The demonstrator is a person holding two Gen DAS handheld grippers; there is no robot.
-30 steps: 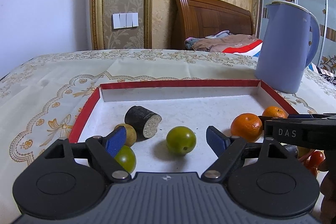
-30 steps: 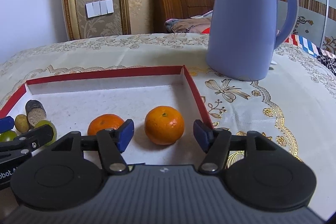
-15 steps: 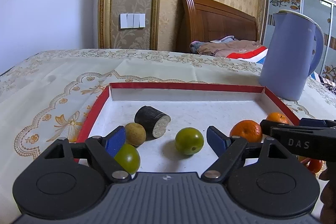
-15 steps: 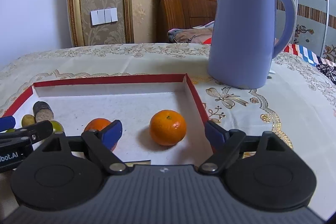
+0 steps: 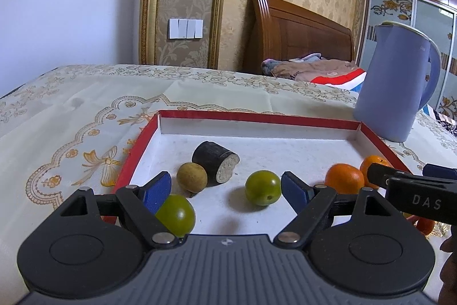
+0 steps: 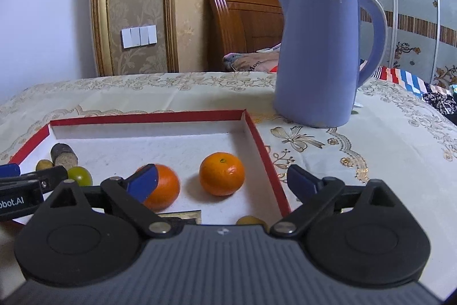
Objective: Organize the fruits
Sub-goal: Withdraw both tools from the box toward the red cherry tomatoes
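Observation:
A red-rimmed white tray (image 5: 257, 116) holds the fruit. In the left wrist view a green fruit (image 5: 262, 187) lies between the fingers of my open, empty left gripper (image 5: 225, 189). Another green fruit (image 5: 175, 215) sits by its left finger, with a brown fruit (image 5: 191, 177) and a dark cut piece (image 5: 215, 159) behind. Two oranges (image 5: 344, 179) lie at the right. In the right wrist view my right gripper (image 6: 222, 183) is open and empty, with one orange (image 6: 222, 173) between its fingers and another orange (image 6: 162, 186) behind its left finger.
A blue kettle (image 6: 322, 53) stands on the patterned tablecloth (image 6: 371, 139) beyond the tray's right corner (image 6: 245, 112). A small yellowish fruit (image 6: 251, 220) peeks out just above the right gripper's body. A wooden headboard and bedding are behind the table.
Both grippers have pulled back and risen a little from the tray. The right gripper has opened wider. The fruits have stayed in place.

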